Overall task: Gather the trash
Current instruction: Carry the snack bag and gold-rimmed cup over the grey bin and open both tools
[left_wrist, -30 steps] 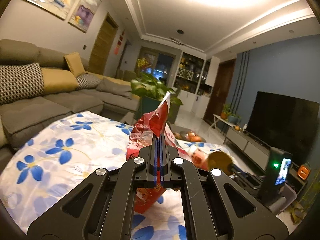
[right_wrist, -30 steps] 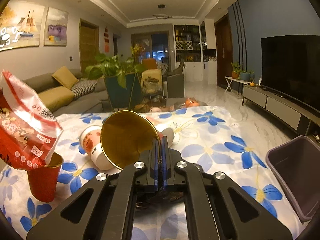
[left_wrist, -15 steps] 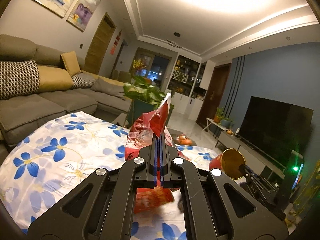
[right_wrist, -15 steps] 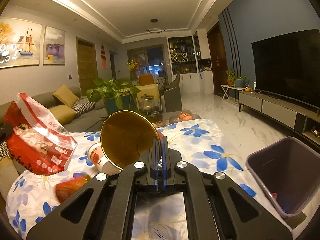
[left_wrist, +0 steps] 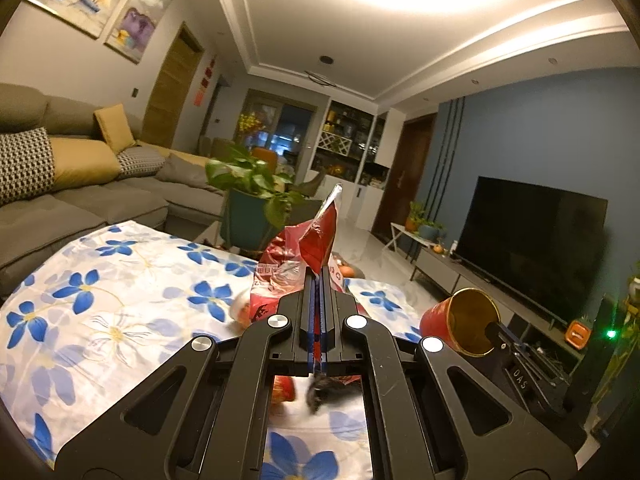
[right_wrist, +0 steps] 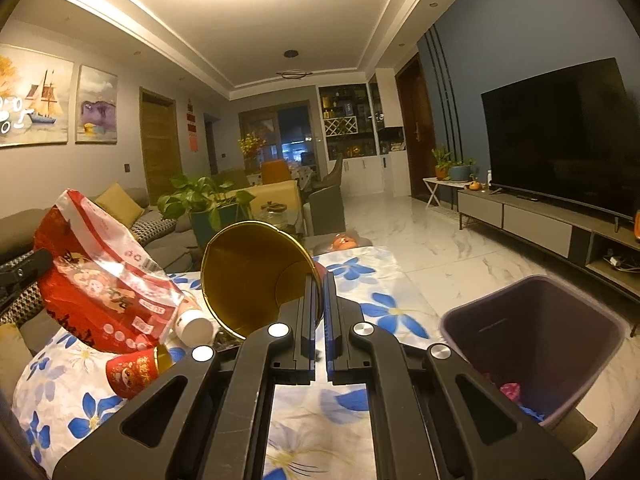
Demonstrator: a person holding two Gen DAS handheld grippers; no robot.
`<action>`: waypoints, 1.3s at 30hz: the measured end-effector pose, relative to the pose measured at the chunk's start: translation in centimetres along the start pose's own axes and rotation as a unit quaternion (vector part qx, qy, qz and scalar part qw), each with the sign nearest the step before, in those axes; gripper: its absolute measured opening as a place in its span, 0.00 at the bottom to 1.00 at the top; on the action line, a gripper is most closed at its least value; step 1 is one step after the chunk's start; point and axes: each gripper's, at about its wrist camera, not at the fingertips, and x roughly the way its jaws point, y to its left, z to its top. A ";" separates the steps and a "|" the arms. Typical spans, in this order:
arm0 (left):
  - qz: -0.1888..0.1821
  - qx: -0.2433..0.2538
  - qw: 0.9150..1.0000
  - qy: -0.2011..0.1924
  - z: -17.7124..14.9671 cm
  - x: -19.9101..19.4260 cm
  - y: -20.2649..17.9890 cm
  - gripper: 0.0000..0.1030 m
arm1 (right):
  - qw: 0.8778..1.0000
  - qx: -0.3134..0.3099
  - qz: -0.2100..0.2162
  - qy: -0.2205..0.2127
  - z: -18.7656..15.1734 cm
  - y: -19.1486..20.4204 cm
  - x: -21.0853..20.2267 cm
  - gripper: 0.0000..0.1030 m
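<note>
Left wrist view: the left gripper point(left_wrist: 319, 292) has its fingers pressed together on a red snack bag point(left_wrist: 296, 264), pinching it by a fold. The bag's long axis runs up and down, with one torn corner poking toward 12 o'clock and its body hanging low behind the fingers. Under it is a table with a blue-flower cloth point(left_wrist: 120, 300), bare all the way out toward 9 o'clock. At 3 o'clock there's a red paper cup point(left_wrist: 460, 322) with a gold inside, lying sideways in the air with its mouth facing this camera, held on the tip of the other gripper. Something red and something dark sit on the cloth below the fingers, too blurry to name.

Right wrist view: the right gripper point(right_wrist: 319, 300) is clamped on the rim of that cup point(right_wrist: 256, 276), mouth toward the lens and tilted to 10 o'clock. At 9 o'clock the bag point(right_wrist: 104, 280) hangs with its long axis slanting. On the flowered cloth point(right_wrist: 304, 412) I count two more cups: a red one point(right_wrist: 138, 370) on its side at 8 o'clock and a white one point(right_wrist: 196, 322) on its side beside it. One purple bin point(right_wrist: 536, 352) sits at 4 o'clock just past the table edge, top open, with some scraps at the bottom.
</note>
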 end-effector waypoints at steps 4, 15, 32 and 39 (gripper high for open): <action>-0.016 0.013 1.000 0.010 -0.7 0.6 -2.0 0.01 | 1.000 0.005 -0.013 -0.007 0.1 -1.6 -1.2 0.04; -0.069 0.038 0.997 0.024 -2.4 2.3 -7.4 0.01 | 0.998 0.011 -0.058 -0.027 0.5 -4.9 -3.7 0.04; -0.159 0.078 0.984 0.033 -5.0 5.3 -17.8 0.01 | 0.988 0.027 -0.143 -0.053 1.3 -11.4 -6.6 0.04; -0.182 0.096 0.978 0.032 -6.6 6.7 -21.5 0.01 | 0.983 0.047 -0.170 -0.054 1.2 -14.1 -7.0 0.04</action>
